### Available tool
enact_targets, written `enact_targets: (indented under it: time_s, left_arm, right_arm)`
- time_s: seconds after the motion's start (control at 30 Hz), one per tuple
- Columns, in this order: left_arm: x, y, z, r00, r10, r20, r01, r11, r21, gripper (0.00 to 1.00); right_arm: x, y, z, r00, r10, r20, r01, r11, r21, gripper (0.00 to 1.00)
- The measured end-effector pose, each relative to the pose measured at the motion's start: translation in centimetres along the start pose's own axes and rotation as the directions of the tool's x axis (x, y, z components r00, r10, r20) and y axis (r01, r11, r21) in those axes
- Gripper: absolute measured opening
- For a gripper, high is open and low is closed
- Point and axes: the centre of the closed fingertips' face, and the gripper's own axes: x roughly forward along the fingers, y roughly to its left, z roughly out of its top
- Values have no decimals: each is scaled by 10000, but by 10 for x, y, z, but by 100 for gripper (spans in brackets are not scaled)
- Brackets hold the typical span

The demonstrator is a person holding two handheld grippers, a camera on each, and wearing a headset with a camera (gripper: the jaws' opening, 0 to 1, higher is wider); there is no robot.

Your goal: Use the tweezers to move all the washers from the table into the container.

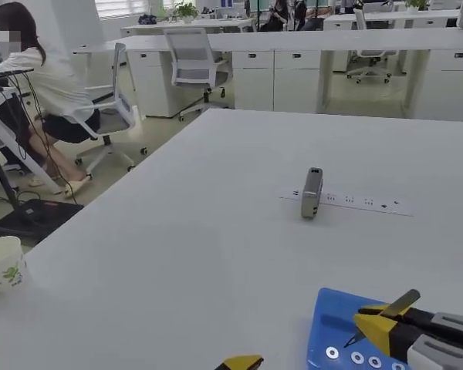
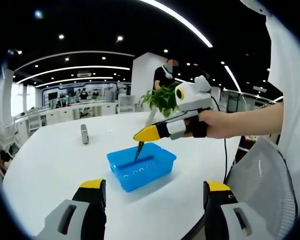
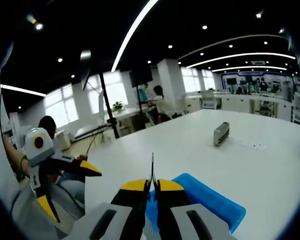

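Step in hand: drop-off, I'd say. Right gripper [image 1: 380, 322] hung over the blue container [image 1: 333, 310], fingers clamped on the tweezers [image 2: 139, 150]. The tweezer tip angled down inside the container, just above its floor. Couldn't tell whether the tip held a washer, too small to see.

Washers [image 1: 357, 358] lay in a row on the container floor, along the side nearest the person. Every one I could make out was in there.

Left gripper [image 2: 155, 186] sat on the person's side of the container, well clear of it, fingers spread wide, holding nothing.

Next move, my guess: ease the squeeze if a washer is in the tip and lift out clear of the container wall. Then check the tabletop [image 1: 216, 231] around the container for leftovers.

Writing: the power strip [image 1: 355, 202] beyond the container had small marks, unreadable. The paper cup [image 1: 4, 264] far left of the container had a green print, no legible text.
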Motion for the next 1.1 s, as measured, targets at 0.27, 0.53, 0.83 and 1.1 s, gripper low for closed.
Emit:
enact_targets:
  time_s: [0.27,0.53,0.83,1.1]
  left_arm:
    - [-1,-5,-1,9994,-302,-170,306,9993,197,70]
    - [-1,-30,-19,9767,-1745,-1247,1784,9837,207,59]
    - [0,-54,-9,9313,-3097,-1918,3183,9479,147,37]
    - [12,-68,19,8886,-3969,-2300,4294,8960,1131,4]
  right_arm:
    - [-16,22,-14,9993,341,-163,-341,9994,3,3]
    - [-39,39,-35,9960,669,-597,-690,9971,-336,3]
    - [-58,48,-60,9881,974,-1188,-1047,9929,-572,3]
    - [-59,62,-86,9675,1269,-2189,-1568,9797,-1250,3]
